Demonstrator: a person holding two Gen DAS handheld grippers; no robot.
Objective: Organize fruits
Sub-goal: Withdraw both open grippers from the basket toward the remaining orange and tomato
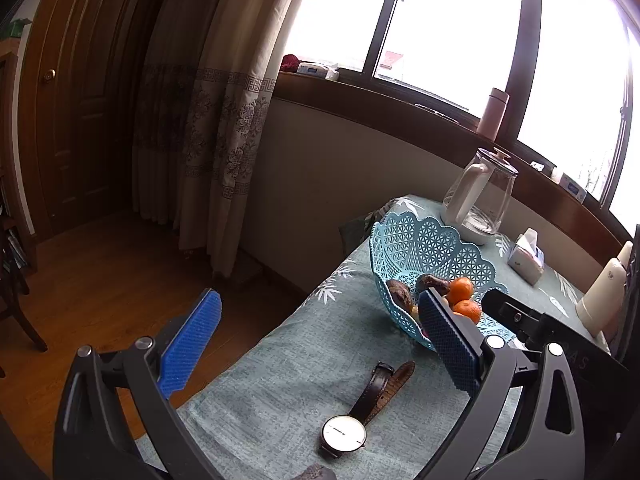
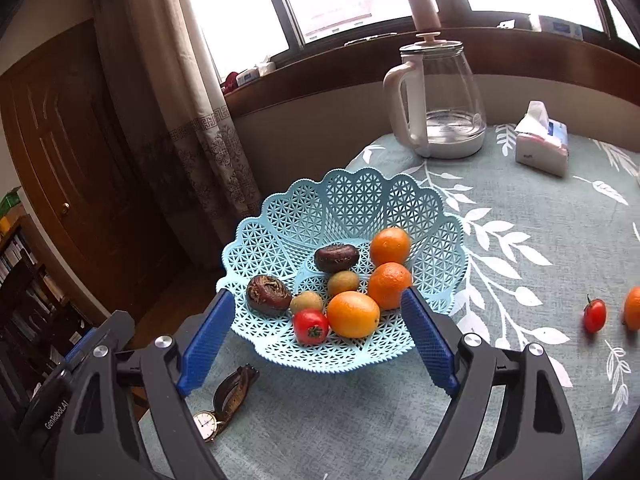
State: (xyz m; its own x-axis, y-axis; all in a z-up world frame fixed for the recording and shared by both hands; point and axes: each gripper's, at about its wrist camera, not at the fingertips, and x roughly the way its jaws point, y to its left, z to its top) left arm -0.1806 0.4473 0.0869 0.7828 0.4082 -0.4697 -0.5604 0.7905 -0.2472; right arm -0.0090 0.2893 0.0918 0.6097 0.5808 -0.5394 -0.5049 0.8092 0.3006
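Oranges, a tomato and other fruit are sitting in the blue basket (image 2: 416,208), while a tomato (image 2: 595,315) and orange (image 2: 633,308) are waiting on the table (image 2: 520,360). Right gripper (image 2: 316,344) and left gripper (image 1: 316,340) are hovering spread, empty.

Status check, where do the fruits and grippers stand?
Both hand-held grippers open, empty. Basket holds most fruit; tomato and orange loose on table. Watch near basket.
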